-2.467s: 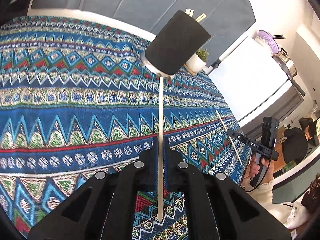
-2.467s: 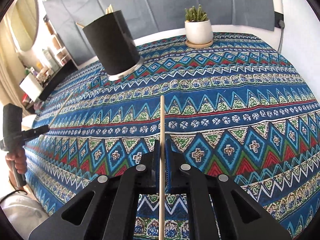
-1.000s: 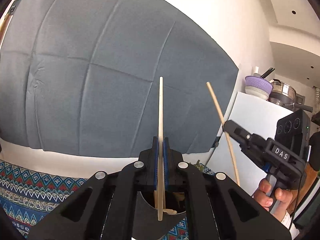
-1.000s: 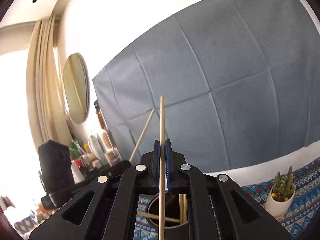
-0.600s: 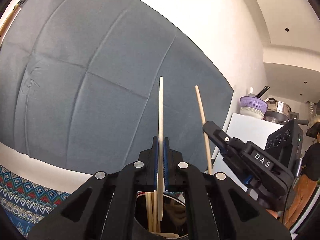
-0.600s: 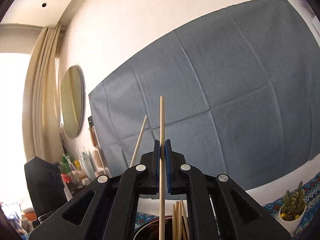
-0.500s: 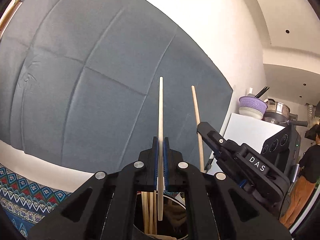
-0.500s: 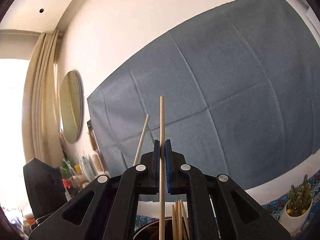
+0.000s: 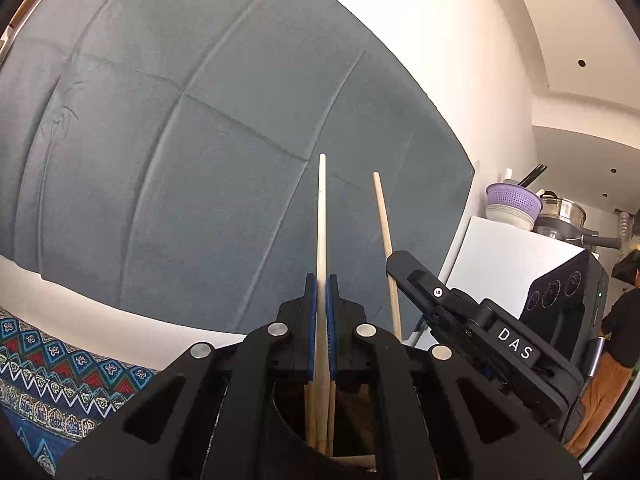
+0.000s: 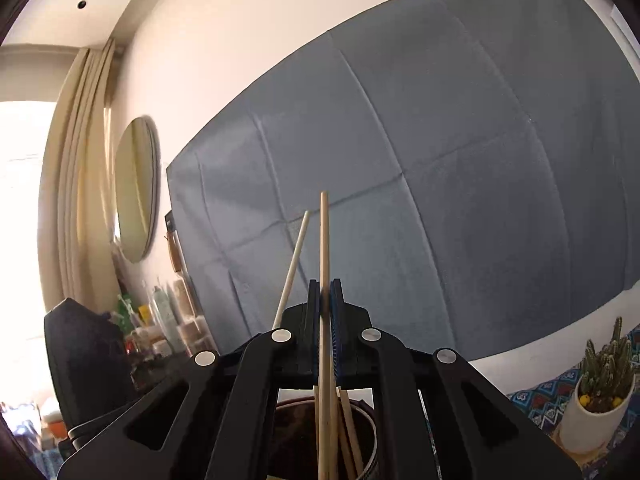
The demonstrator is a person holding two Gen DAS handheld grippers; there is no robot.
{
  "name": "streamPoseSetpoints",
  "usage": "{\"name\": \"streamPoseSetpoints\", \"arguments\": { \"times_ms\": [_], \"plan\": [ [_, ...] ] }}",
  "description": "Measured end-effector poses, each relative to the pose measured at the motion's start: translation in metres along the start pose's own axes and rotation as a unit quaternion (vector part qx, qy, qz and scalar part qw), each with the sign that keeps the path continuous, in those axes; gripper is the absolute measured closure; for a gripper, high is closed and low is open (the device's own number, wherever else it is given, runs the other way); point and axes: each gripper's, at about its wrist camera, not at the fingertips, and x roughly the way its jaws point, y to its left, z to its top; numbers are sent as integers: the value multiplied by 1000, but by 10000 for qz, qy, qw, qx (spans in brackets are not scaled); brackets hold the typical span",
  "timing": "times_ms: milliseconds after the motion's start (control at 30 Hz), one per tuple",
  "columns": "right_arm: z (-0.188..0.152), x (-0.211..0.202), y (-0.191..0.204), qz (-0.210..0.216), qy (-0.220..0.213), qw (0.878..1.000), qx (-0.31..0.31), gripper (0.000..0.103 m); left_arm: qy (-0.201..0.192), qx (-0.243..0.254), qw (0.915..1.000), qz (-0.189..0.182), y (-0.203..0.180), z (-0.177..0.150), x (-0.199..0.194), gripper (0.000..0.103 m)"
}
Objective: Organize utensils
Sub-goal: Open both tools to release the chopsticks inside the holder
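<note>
My left gripper (image 9: pixel 321 280) is shut on a pale wooden chopstick (image 9: pixel 321 220) that stands upright through its jaws. The chopstick's lower end dips into the dark utensil holder (image 9: pixel 352 412) below, among several other chopsticks (image 9: pixel 310 420). Close on the right, my right gripper (image 9: pixel 396 264) pinches a second chopstick (image 9: pixel 384 232), also upright. In the right wrist view the right gripper (image 10: pixel 325 286) is shut on its chopstick (image 10: pixel 324 240), whose lower end reaches into the holder (image 10: pixel 370 420). The left hand's chopstick (image 10: pixel 294 268) leans just left of it.
A blue patterned tablecloth (image 9: pixel 60 364) covers the table. A potted cactus (image 10: pixel 596 392) stands to the right of the holder. A grey cloth (image 9: pixel 200 160) hangs behind. A white fridge (image 9: pixel 512 264) with bowls on top and a person (image 9: pixel 616 344) are at far right.
Both grippers have sunk with their chopsticks, and the lower ends now sit deeper in the holder. The right gripper has drawn closer to the left one.
</note>
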Motion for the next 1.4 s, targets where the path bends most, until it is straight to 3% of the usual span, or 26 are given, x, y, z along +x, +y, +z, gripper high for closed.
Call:
{"name": "streamPoseSetpoints", "arguments": {
  "times_ms": [200,367,600,833,1000,1100,1267,1400],
  "plan": [
    [-2,-9,4,38,321,9991,-260,98,92,101,9998,118,4,-7,-5,98],
    [-5,-16,11,67,694,9956,-620,98,229,485,9984,192,-3,-7,-15,98],
    [-8,-19,29,-73,1421,9824,-1211,98,607,1042,9920,380,-19,-6,-29,98],
    [-6,-18,32,-94,2091,9690,-1312,98,987,1357,9847,461,-27,-3,-35,98],
    [-6,-14,37,-129,2721,9503,-1505,98,1808,1472,9710,536,-30,-1,-26,98],
    [-3,-8,37,-188,3161,9383,-1390,98,2178,1748,9581,640,-36,5,-21,98],
    [-6,12,41,-489,3969,9060,-1390,98,2907,1837,9361,742,-43,16,-7,98],
    [-8,26,41,-741,4328,8892,-1289,97,3202,2080,9200,885,-51,21,5,98]
  ]
}}
